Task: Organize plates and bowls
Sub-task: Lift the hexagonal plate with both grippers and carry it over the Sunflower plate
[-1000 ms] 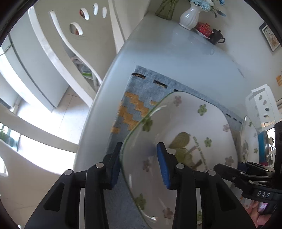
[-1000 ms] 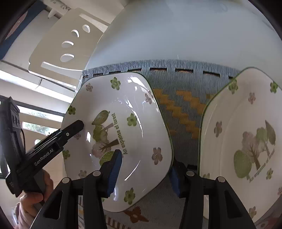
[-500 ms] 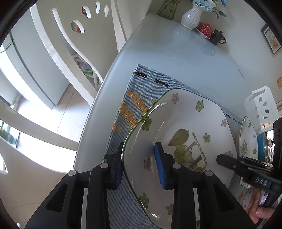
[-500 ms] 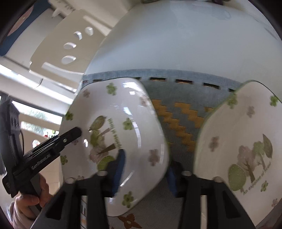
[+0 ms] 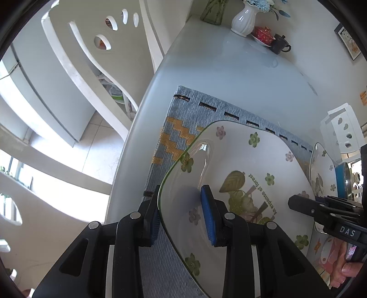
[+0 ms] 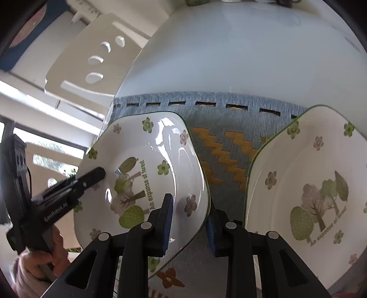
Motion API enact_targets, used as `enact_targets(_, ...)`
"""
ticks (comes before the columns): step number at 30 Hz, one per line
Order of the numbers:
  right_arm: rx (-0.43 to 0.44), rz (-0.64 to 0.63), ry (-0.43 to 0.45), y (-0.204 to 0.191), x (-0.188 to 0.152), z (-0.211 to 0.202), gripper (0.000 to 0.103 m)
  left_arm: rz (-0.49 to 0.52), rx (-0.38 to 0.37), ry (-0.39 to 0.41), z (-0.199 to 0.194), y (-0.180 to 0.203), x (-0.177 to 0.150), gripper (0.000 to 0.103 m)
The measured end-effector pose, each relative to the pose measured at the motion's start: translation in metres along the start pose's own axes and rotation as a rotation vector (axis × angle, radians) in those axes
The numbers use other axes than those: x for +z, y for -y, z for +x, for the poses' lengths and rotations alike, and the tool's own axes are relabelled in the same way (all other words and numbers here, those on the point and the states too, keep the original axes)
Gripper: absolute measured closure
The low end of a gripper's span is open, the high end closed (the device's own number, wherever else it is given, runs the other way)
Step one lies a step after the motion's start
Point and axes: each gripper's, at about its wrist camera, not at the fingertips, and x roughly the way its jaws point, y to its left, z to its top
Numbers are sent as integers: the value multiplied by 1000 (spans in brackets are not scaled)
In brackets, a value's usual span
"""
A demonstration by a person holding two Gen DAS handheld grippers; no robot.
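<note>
Square floral bowl [image 5: 240,183], nothing in it, sits on blue woven placemat [image 5: 179,119] with orange zigzag, at the left end of the mat near the table [image 5: 229,68] edge. Left gripper [image 5: 181,213] pinches the bowl's left rim, one blue pad inside, one outside. Right gripper [image 6: 190,220] jaws have just been closing and now clamp the bowl's right rim. Second matching bowl [image 6: 309,183], also empty, lies just beside on the mat's right. Both bowls read "An expanse of forest". Left tool marked "GenRobot.AI", right tool "DAS". White vase [image 5: 243,20] and dark teapot [image 5: 281,43] at far table end.
</note>
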Motion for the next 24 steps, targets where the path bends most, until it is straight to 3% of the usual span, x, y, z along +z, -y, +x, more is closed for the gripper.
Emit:
enact_targets(14, 18, 2, 19, -1, -31, -32, 76, 47, 4, 17, -37, 17, -24, 74)
enact_targets(24, 22, 20, 46, 10, -76, -70, 76, 80, -9, 27, -66, 42, -58, 74)
